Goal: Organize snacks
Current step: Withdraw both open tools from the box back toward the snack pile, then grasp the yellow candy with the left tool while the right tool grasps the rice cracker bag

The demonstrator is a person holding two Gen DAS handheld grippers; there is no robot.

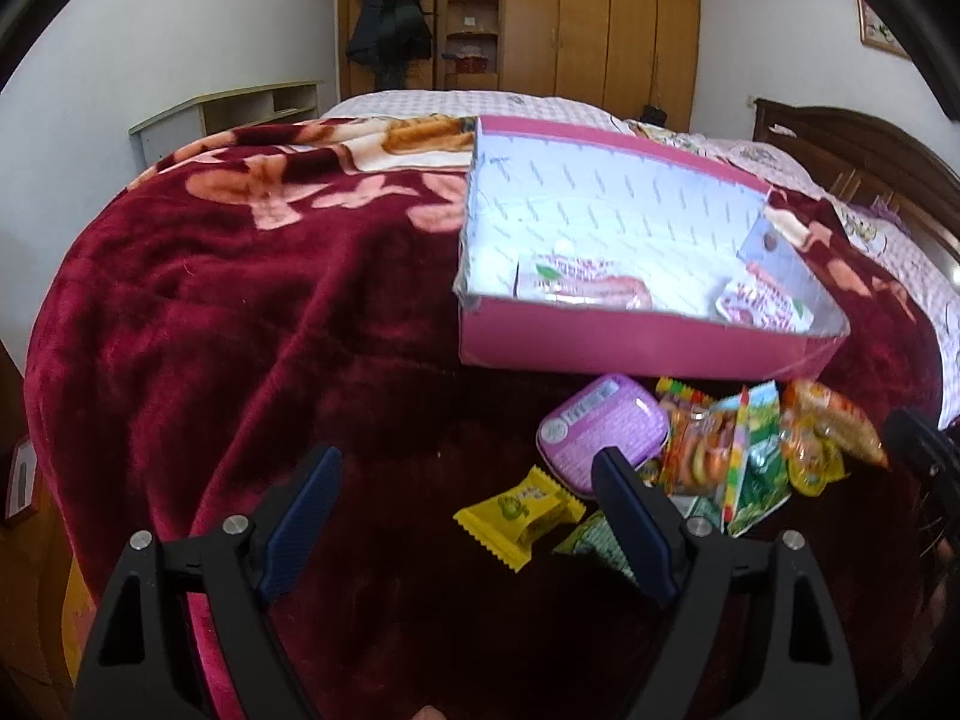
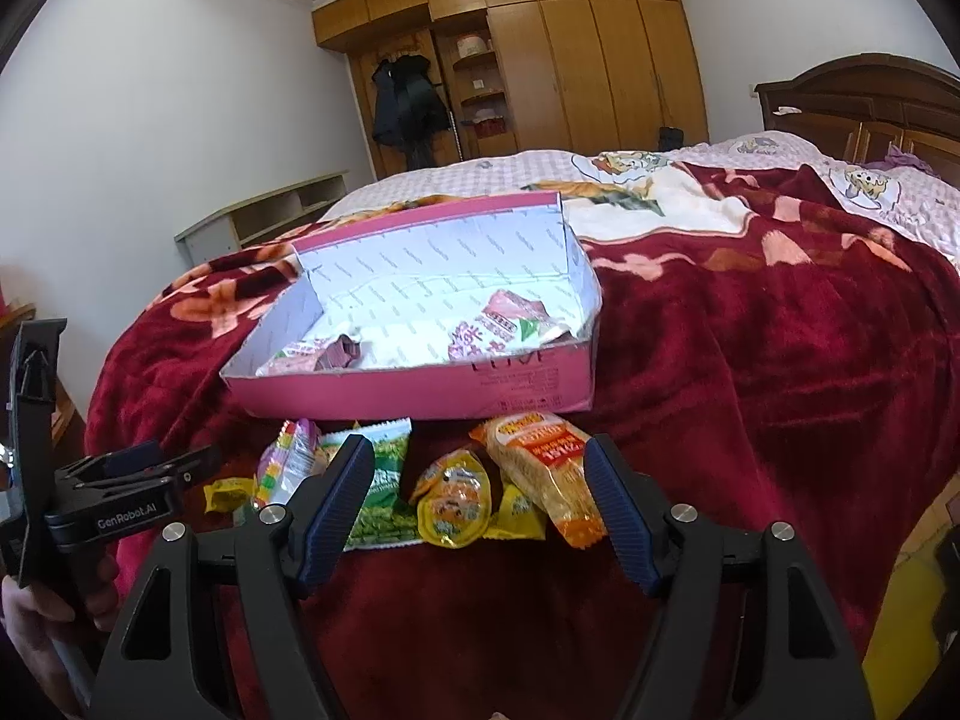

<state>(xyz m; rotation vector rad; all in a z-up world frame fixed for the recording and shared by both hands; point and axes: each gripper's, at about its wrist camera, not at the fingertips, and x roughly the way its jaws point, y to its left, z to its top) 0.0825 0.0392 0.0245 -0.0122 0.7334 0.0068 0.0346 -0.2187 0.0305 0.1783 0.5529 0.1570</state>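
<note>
A pink box (image 2: 420,387) with a white printed lining sits on the dark red blanket (image 2: 750,372), holding two red-and-white packets. Bright yellow, green and orange snack packets (image 2: 456,495) lie heaped against its near wall. Left gripper (image 1: 468,471) and right gripper (image 2: 477,462) both gape wide, empty.

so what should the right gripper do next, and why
Probably ease the right gripper forward and down onto the orange wafer packet and close on it. Its fingers stand open and empty, the packet lies between them on the blanket, and the pink box just beyond already holds two packets, with room left.
</note>
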